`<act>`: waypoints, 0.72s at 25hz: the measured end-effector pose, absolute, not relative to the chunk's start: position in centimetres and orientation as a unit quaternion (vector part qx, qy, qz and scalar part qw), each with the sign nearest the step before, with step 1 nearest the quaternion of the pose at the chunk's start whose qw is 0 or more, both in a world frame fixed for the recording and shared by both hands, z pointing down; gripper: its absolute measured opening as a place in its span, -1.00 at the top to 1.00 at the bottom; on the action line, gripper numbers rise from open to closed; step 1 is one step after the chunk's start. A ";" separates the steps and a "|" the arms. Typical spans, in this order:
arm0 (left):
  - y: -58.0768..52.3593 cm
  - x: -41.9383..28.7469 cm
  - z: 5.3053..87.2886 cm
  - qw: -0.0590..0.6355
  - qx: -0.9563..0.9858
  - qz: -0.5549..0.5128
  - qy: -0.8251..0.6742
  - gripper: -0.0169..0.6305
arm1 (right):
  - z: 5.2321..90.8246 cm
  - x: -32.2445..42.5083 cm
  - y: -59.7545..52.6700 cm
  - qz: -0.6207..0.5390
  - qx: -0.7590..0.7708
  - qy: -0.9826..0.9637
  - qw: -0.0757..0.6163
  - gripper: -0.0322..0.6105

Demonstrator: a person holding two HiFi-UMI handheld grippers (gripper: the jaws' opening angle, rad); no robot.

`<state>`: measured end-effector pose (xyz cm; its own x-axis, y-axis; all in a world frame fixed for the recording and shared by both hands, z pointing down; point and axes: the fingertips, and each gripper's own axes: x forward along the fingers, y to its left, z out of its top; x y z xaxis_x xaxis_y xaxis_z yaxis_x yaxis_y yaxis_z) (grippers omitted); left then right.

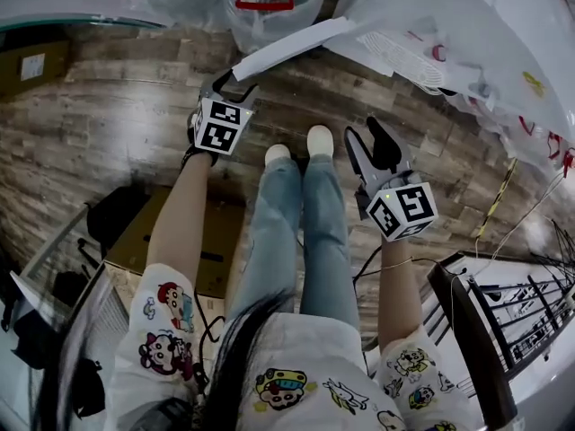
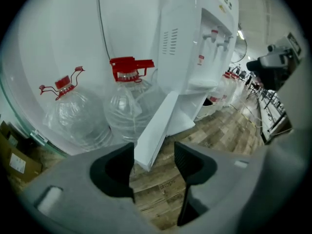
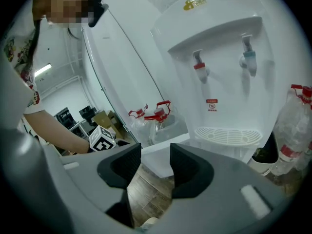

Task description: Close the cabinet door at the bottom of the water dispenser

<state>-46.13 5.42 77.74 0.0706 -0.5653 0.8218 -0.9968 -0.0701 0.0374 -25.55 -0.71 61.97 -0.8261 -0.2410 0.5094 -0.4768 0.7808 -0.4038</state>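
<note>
Cabinet door (image 1: 292,48), a plain white flat panel, stands swung open from the foot of the water dispenser (image 3: 219,82), at the far side of the wooden floor (image 1: 108,124) beyond our shoes. In the left gripper view the panel (image 2: 156,130) slants down from the dispenser's base, and we see its thin free edge and lower corner nearest us, just above the floor. Our left gripper (image 1: 235,81) is right at that free end. Its jaws stand wide apart (image 2: 153,150) with the door's corner showing in the gap between them, and neither pad presses on it; we cannot tell whether a fingertip touches the edge. Our right gripper (image 1: 367,137) hangs to the right of our legs, apart from the door, its jaws also parted (image 3: 155,152) with nothing between them. Left of the door, two clear water bottles (image 2: 129,106) with red handles stand against the wall
</note>
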 end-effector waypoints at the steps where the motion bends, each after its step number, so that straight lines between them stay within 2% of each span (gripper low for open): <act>1: 5.6 -46.2 78.4 0.332 0.654 0.334 -0.592 0.15 | 62.3 -25.5 -0.6 0.269 0.195 -0.917 0.222 0.34; 8: 5.2 -47.0 81.5 0.351 0.648 0.354 -0.576 0.04 | 64.4 -25.8 -0.2 0.278 0.190 -0.914 0.226 0.34; 14: 5.2 -46.8 83.5 0.350 0.669 0.388 -0.528 0.04 | 65.5 -25.7 0.5 0.291 0.200 -0.909 0.221 0.34; 16: 5.1 -47.1 83.6 0.345 0.669 0.397 -0.525 0.08 | 65.8 -25.5 0.8 0.294 0.204 -0.908 0.219 0.35; 18: 5.0 -47.5 83.6 0.340 0.666 0.401 -0.529 0.26 | 66.1 -25.1 1.0 0.298 0.210 -0.905 0.217 0.35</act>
